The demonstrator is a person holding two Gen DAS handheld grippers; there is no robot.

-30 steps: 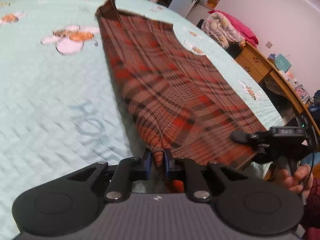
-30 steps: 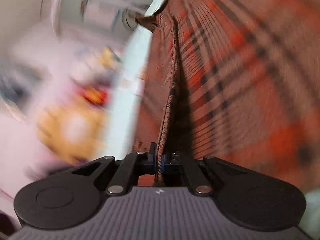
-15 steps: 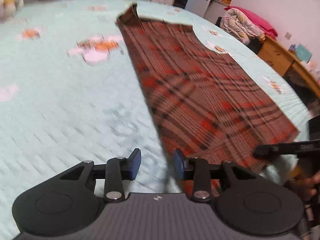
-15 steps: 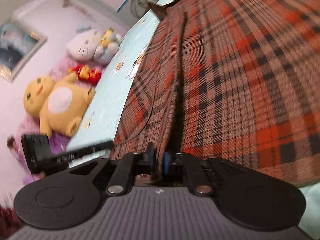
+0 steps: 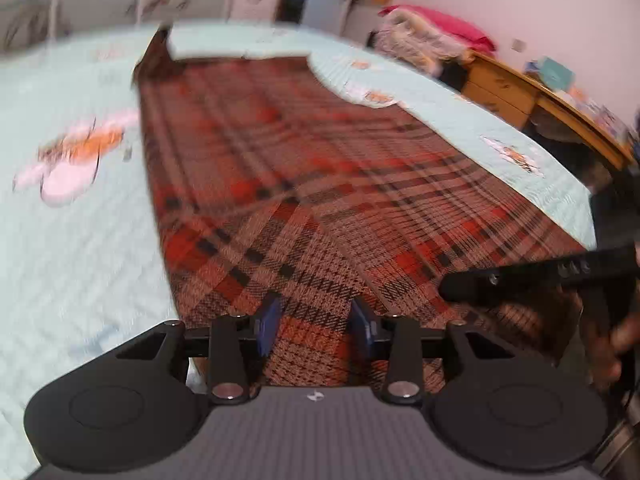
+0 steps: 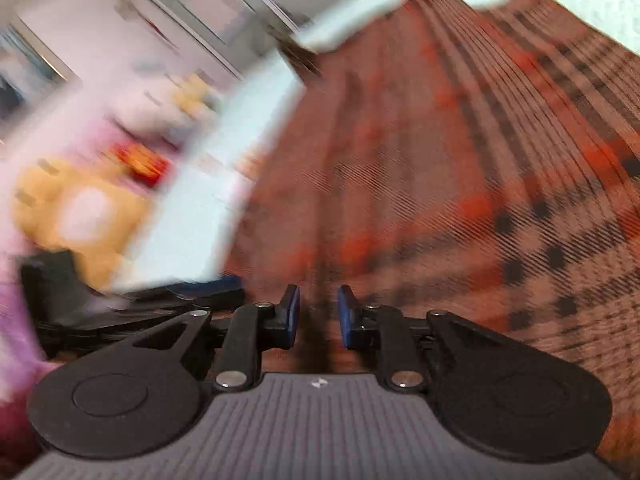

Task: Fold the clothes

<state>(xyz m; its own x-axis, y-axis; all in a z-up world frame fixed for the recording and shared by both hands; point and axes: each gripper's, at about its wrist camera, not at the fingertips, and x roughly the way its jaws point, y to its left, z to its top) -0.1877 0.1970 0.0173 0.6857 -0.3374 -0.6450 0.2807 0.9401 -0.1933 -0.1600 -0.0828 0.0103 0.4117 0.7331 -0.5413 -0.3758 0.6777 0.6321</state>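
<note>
A red and brown plaid garment [image 5: 304, 184] lies spread flat along the light blue bedspread [image 5: 80, 240], running away from me. My left gripper [image 5: 316, 322] hovers open over its near hem, nothing between the blue pads. The right gripper [image 5: 520, 280] shows at the right of the left wrist view, held by a hand [image 5: 616, 344]. In the blurred right wrist view my right gripper [image 6: 318, 314] is open above the plaid garment [image 6: 460, 160], with the left gripper [image 6: 132, 300] at its left.
A wooden desk [image 5: 532, 96] with clutter stands at the right of the bed, and piled bedding [image 5: 424, 36] lies behind it. Cabinets and a door line the far wall. Yellow and white plush toys [image 6: 80, 208] sit beyond the bed's left side.
The right gripper has opened and let go of the garment edge. The left gripper, open since half a second ago, shifted right over the hem. The garment now lies flat.
</note>
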